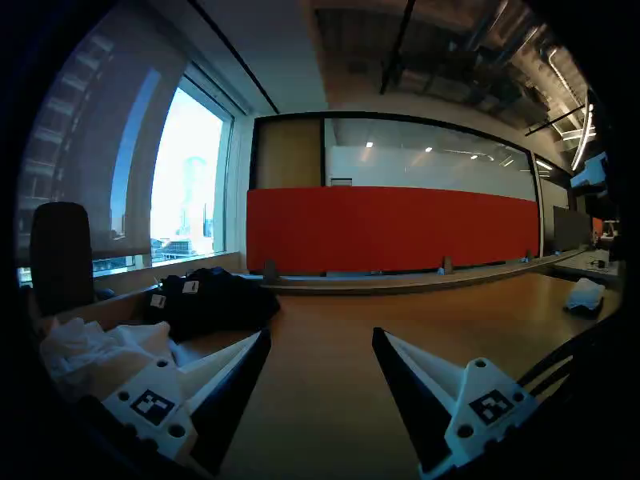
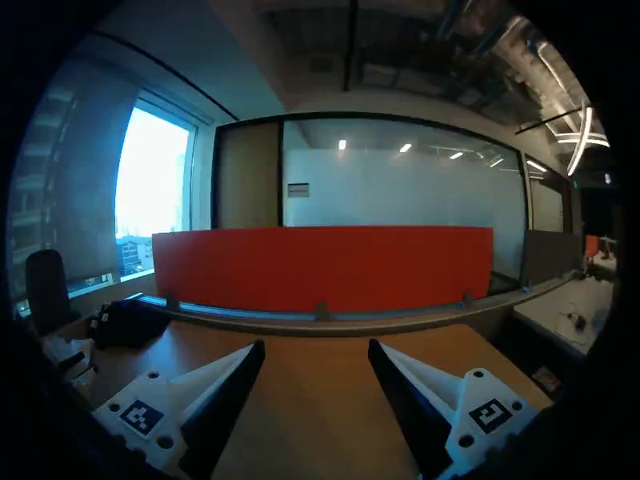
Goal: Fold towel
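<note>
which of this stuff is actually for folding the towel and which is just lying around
For the job: white crumpled cloth, likely the towel; wooden desk to fold on; left gripper and right gripper, both open and empty.

Just lying about: black clothes pile; small white bundle at far right; red divider; dark chair.
</note>
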